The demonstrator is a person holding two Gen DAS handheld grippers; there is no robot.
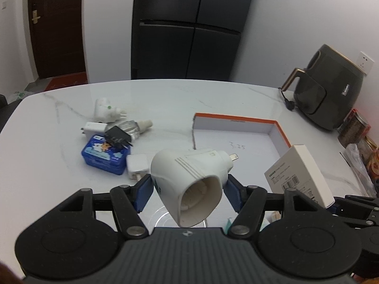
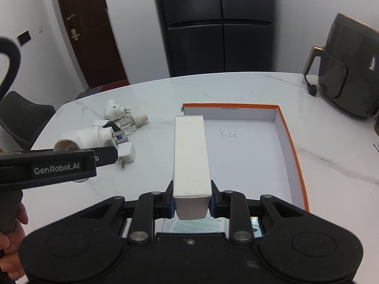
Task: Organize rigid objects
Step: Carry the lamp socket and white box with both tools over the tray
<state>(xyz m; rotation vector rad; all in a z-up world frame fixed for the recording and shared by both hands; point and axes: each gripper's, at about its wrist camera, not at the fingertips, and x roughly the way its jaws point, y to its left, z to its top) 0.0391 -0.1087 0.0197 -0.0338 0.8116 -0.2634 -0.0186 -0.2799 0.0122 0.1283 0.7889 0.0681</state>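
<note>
- While both tools carry loads, the left wrist view shows the left tool [image 1: 188, 189] clamped on a white plug adapter [image 1: 189, 179], socket end toward the camera, prongs pointing ahead toward the orange-rimmed box [image 1: 279, 130] lying ahead and to the right.
- A pile of chargers and a blue tin [image 1: 105, 155] sits toward the counter's [image 1: 165, 99] left edge; bare counter lies between pile and box.
- In the right wrist view, the right tool [image 2: 191, 201] is closed narrowly on a long white carton [image 2: 190, 156], its long axis running straight ahead over the box's near-left corner.
- The right hand looks nearer; the box floor is bare.
</note>
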